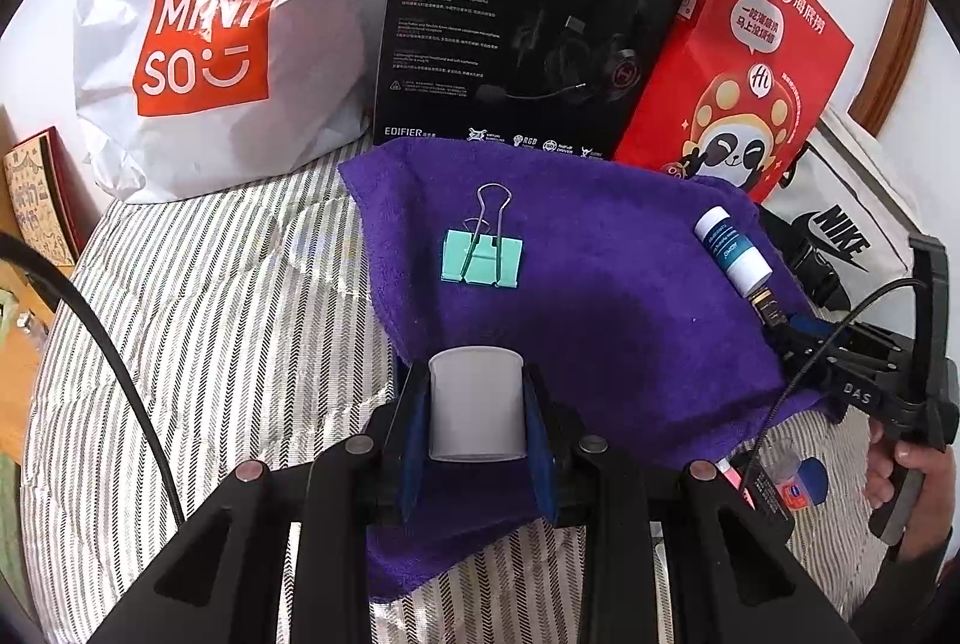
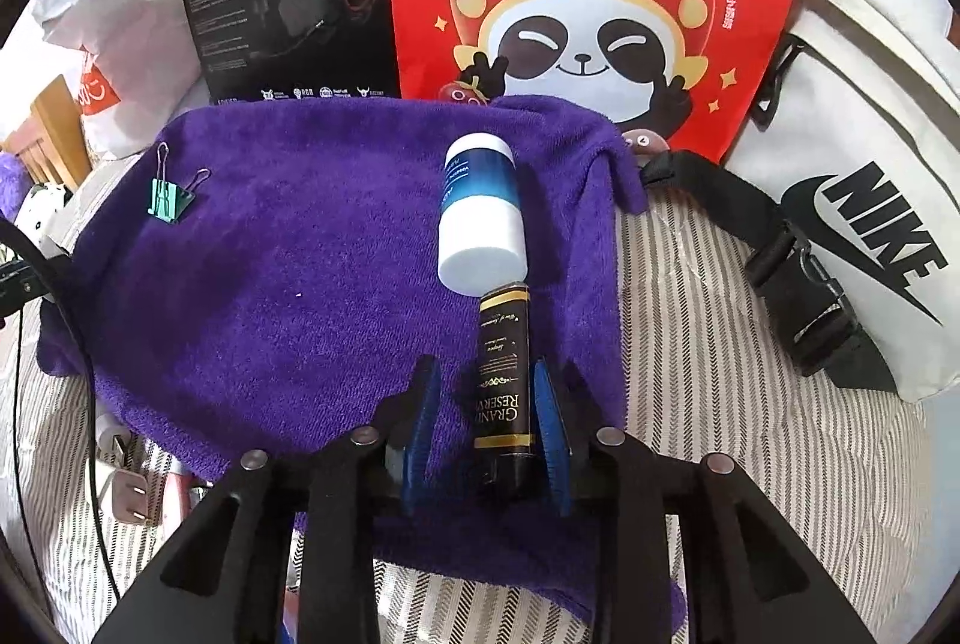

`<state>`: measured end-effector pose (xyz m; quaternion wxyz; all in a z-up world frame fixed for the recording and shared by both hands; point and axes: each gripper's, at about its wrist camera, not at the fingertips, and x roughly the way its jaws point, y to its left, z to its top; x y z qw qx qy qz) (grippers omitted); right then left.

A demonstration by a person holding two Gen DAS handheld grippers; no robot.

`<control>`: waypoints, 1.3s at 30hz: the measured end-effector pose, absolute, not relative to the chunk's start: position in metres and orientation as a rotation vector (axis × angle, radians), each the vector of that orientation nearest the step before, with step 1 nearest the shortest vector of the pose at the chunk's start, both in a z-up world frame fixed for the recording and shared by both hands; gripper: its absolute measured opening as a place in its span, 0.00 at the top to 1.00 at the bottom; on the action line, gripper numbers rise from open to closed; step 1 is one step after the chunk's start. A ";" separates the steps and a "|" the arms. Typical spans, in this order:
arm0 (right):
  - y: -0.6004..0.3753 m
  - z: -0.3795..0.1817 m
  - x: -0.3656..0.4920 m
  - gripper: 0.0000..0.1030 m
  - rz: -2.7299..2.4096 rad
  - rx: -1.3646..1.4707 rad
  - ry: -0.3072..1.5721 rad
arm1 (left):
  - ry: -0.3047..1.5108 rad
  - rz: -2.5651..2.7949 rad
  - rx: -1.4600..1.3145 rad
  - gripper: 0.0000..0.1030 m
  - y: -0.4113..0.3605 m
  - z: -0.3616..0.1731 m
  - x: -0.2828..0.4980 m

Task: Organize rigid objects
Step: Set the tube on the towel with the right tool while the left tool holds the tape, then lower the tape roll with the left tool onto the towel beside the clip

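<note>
At the lower centre of the left wrist view, the left gripper [image 1: 477, 404] clamps a white cup [image 1: 477, 404] over the purple towel [image 1: 600, 296]. The right gripper [image 2: 486, 422] stands released around a black tube [image 2: 503, 380] lying on the towel, touching a white-and-blue bottle [image 2: 480, 218]. A green binder clip [image 1: 481, 257] lies mid-towel.
</note>
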<state>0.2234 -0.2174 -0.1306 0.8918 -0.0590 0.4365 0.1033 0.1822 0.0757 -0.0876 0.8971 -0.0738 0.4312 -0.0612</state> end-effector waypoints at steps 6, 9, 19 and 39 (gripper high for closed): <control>-0.223 -0.121 0.216 0.68 0.213 -0.110 0.881 | 0.895 -0.125 -0.152 0.73 0.074 -0.086 0.186; -0.226 -0.116 0.212 0.68 0.231 -0.074 0.860 | 0.895 -0.124 -0.148 0.73 0.072 -0.084 0.189; -0.226 -0.108 0.198 0.64 0.259 -0.050 0.794 | 0.875 -0.100 -0.122 0.73 0.062 -0.084 0.201; -0.243 -0.111 0.198 0.62 0.280 0.051 0.812 | 0.966 -0.054 -0.035 0.73 0.045 -0.118 0.250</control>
